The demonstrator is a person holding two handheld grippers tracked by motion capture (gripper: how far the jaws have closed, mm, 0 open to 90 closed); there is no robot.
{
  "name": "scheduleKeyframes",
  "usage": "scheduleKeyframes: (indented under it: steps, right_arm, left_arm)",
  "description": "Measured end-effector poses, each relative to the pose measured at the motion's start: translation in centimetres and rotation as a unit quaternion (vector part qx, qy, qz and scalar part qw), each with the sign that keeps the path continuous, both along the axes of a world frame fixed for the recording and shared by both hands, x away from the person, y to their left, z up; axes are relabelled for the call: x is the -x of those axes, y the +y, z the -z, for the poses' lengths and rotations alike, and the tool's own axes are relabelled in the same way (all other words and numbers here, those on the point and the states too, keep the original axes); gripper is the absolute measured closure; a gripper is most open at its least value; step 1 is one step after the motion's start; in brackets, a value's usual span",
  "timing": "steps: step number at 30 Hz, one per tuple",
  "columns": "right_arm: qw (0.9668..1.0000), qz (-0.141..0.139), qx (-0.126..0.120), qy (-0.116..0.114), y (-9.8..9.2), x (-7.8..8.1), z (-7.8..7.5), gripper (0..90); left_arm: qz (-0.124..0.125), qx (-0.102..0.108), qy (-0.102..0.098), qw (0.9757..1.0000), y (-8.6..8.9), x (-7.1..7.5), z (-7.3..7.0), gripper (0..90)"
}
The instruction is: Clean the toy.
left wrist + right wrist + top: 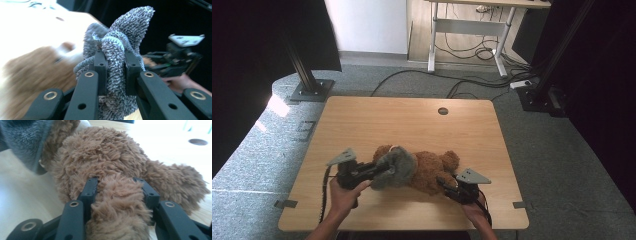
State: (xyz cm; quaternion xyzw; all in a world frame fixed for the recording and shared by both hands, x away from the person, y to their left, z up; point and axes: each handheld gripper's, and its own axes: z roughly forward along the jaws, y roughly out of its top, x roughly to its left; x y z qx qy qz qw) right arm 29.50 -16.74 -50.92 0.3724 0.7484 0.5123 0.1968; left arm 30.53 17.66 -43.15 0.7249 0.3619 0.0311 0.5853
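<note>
Teddy bear (429, 170), brown and fluffy, lying on its side on the near part of the wooden counter (412, 120). Grey knit cloth (394, 167) draped over its head end at the left. Left tool (115, 62) pinching a fold of that cloth. Right tool (117, 191) pinching one furry leg at the right. Black cables on the floor beyond.

Glare whitens the table (30, 22); the teddy bear (32, 75) is motion-blurred.

Grey carpet floor (562, 150) with cables (472, 82), a white-legged desk (472, 30) behind, dark curtains (607, 75).
</note>
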Motion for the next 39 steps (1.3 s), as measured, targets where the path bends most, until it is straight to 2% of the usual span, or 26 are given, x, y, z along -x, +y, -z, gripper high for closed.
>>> scheduleKeyframes:
  steps: [1, 2, 5, 8, 10, 12, 14, 16, 19, 22, 24, 27, 29, 31, 33, 35, 39]
  right_arm:
    - [1.0000, 0.006, -0.001, -0.002, 0.0, 0.0, 0.1, 58.8]
    - [1.0000, 0.009, 0.000, -0.002, 0.0, 0.0, 0.2, 59.2]
    - [0.9999, 0.013, -0.001, -0.006, -0.2, 0.0, 0.4, 61.0]
    - [0.9998, 0.016, 0.001, -0.011, -0.4, 0.1, 0.6, 62.0]
    - [0.9997, 0.019, 0.003, -0.014, -0.5, 0.1, 0.7, 62.9]
    - [0.9997, 0.014, 0.003, -0.018, -0.6, 0.1, 0.8, 64.0]
    - [0.9997, 0.006, 0.008, -0.023, -0.6, 0.2, 0.7, 64.9]
    - [0.9995, -0.001, 0.013, -0.028, -0.5, 0.4, 0.8, 65.4]
    - [0.9994, -0.013, 0.020, -0.026, -0.4, 0.7, 1.0, 65.6]
    - [0.9995, -0.023, 0.011, -0.018, -0.6, 1.1, 1.2, 65.7]
    - [0.9994, -0.030, 0.014, -0.014, -0.4, 1.3, 1.2, 65.9]
    - [0.9991, -0.037, 0.017, -0.009, -0.4, 1.7, 1.4, 66.1]
    - [0.9990, -0.040, 0.016, -0.005, -0.5, 2.0, 1.6, 66.2]
    - [0.9989, -0.043, 0.021, -0.003, -0.6, 2.2, 1.7, 66.2]
    - [0.9987, -0.045, 0.025, 0.000, -0.6, 2.3, 1.9, 66.2]
    - [0.9982, -0.050, 0.034, 0.001, -0.5, 2.4, 2.1, 66.2]
    - [0.9980, -0.049, 0.039, 0.001, -0.4, 2.3, 2.2, 66.0]
  left_arm:
    - [0.010, -0.004, 0.001, 0.9999, -1.0, -0.2, -0.2, 76.4]
    - [0.025, -0.018, 0.000, 0.9995, -3.1, -0.6, -0.2, 76.3]
    - [0.038, -0.038, 0.013, 0.9985, -6.1, -1.6, 0.5, 76.1]
    - [0.043, -0.048, 0.023, 0.9977, -7.8, -2.3, 1.2, 76.0]
    - [0.045, -0.052, 0.026, 0.9973, -8.3, -2.4, 1.6, 76.0]
    - [0.043, -0.047, 0.027, 0.9976, -7.7, -2.4, 1.8, 76.1]
    - [0.028, -0.039, 0.025, 0.9985, -6.3, -2.5, 1.8, 76.1]
    - [0.009, -0.023, 0.034, 0.9991, -4.3, -2.9, 1.8, 76.1]
    - [-0.028, -0.022, 0.051, 0.9981, -0.9, -3.6, 2.5, 76.0]
    - [-0.037, -0.012, 0.073, 0.9966, 1.3, -3.9, 3.8, 75.8]
    - [-0.035, -0.005, 0.075, 0.9965, 2.0, -3.7, 4.1, 75.3]
    - [-0.040, -0.007, 0.067, 0.9969, 3.0, -3.1, 4.3, 75.2]
    - [-0.057, -0.007, 0.063, 0.9964, 4.1, -2.9, 4.3, 75.4]
    - [-0.078, -0.008, 0.064, 0.9949, 5.5, -2.9, 4.4, 75.6]
    - [-0.091, -0.004, 0.075, 0.9930, 6.8, -3.0, 4.8, 75.6]
    - [-0.100, -0.002, 0.077, 0.9919, 7.7, -3.0, 4.8, 75.6]
    - [-0.100, 0.000, 0.069, 0.9926, 8.0, -2.9, 4.2, 75.6]
